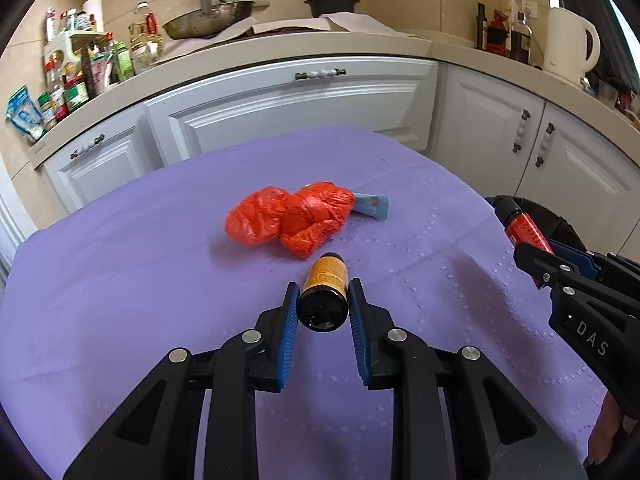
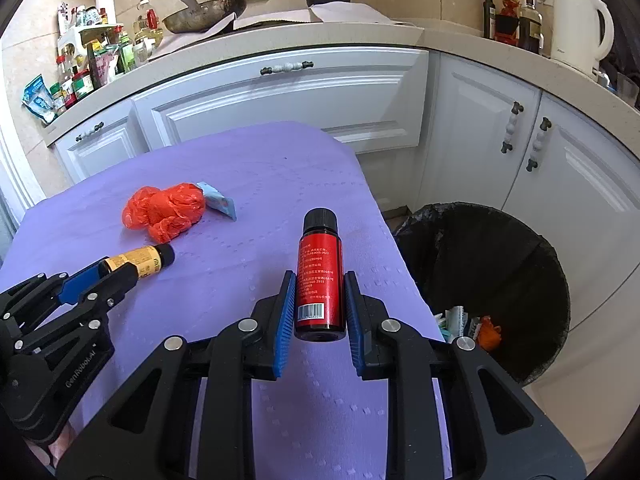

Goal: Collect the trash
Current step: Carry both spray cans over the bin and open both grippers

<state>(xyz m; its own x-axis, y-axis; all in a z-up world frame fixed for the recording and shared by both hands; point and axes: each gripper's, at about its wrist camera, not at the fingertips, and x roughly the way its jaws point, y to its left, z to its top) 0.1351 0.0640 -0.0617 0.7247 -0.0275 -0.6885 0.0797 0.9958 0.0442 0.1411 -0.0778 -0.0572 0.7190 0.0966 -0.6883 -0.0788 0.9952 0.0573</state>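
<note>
My left gripper (image 1: 323, 294) is shut on a small dark bottle with an orange label (image 1: 323, 280), held above the purple table; it also shows in the right wrist view (image 2: 140, 262). My right gripper (image 2: 320, 284) is shut on a dark bottle with a red label (image 2: 319, 276), held near the table's right edge; that bottle also shows in the left wrist view (image 1: 524, 228). A crumpled red plastic bag (image 1: 288, 218) lies mid-table, with a light blue wrapper (image 1: 372, 205) behind it. A black-lined trash bin (image 2: 492, 280) stands on the floor to the right, with trash inside.
The table has a purple cloth (image 1: 120, 280). White cabinets (image 1: 288, 104) and a counter stand behind, with a wok (image 1: 208, 20), spice bottles (image 1: 80, 76) and a white kettle (image 1: 570, 46).
</note>
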